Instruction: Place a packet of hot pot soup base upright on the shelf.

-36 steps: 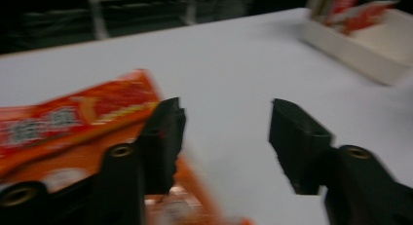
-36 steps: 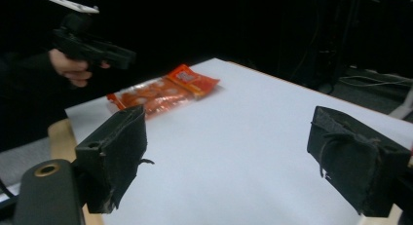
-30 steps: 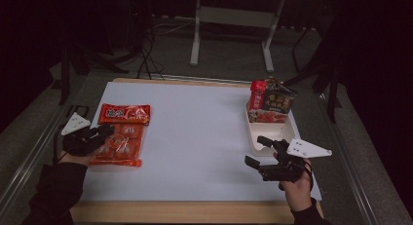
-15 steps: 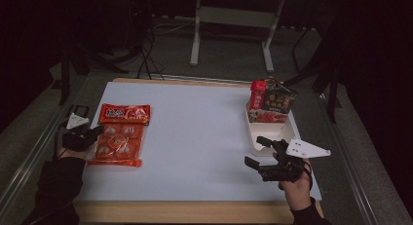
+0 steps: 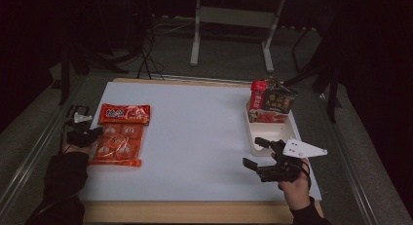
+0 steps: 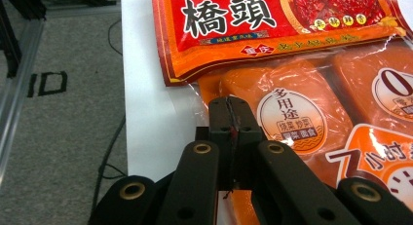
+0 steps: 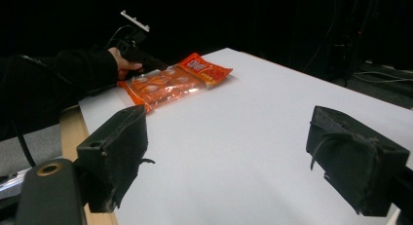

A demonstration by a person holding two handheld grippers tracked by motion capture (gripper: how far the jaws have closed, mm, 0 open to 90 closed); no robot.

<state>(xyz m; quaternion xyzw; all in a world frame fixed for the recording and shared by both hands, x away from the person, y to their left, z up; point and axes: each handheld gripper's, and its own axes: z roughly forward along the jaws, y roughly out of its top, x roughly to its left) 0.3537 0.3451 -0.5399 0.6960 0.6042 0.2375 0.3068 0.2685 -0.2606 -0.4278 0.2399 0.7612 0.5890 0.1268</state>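
Orange packet lengthwise away from person, left tongs pinching — seemingly — its edge, right tongs apart.

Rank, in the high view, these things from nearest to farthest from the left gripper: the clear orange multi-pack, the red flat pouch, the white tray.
1. Clear orange multi-pack, right beside the left gripper, at the table's left edge.
2. Red flat pouch, just behind the pack.
3. White tray, across the table on the right side.
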